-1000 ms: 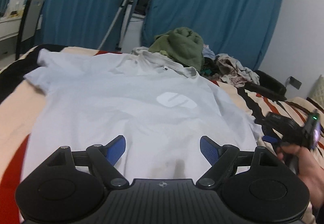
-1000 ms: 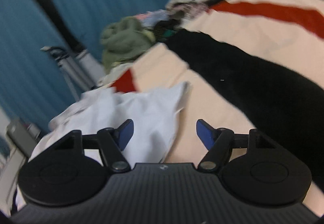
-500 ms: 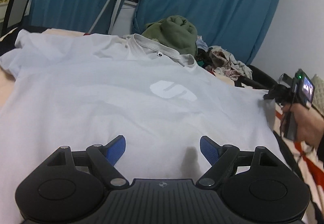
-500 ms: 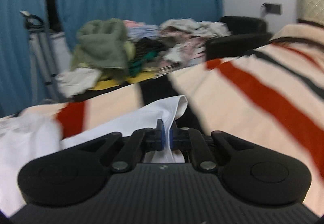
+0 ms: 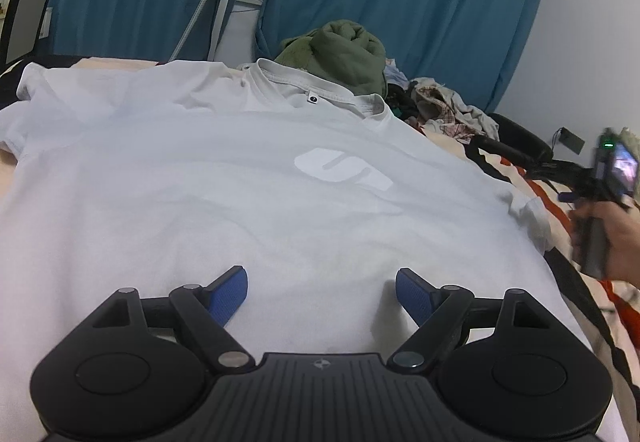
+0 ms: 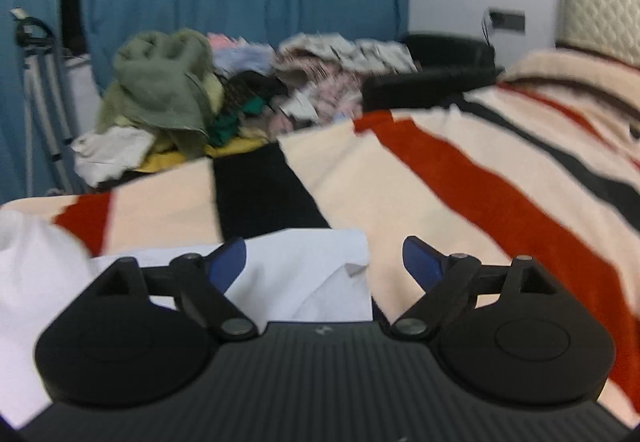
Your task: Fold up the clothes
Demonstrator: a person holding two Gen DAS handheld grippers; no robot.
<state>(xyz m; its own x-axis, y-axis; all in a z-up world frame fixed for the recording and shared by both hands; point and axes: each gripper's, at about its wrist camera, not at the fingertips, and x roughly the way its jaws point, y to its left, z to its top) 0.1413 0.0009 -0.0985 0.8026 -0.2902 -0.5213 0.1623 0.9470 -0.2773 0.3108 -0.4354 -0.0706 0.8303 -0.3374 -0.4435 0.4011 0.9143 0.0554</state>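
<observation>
Striped bed (image 6: 460, 178), white t-shirt (image 5: 240, 202) flat on it, sleeve (image 6: 312, 274) just dropped by right gripper (image 6: 324, 262), left gripper (image 5: 320, 294) agape too: regrip sleeve edge, fold toward collar (image 5: 320, 90).

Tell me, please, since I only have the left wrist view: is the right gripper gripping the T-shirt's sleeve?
Observer: No. The right gripper is open, its jaws having just been opening; the sleeve lies between them, but the pads do not press on it.
Operator: Thank you. Is that sleeve lying flat?
Observer: Not quite: its corner is turned over, and it rests on the striped blanket.
</observation>
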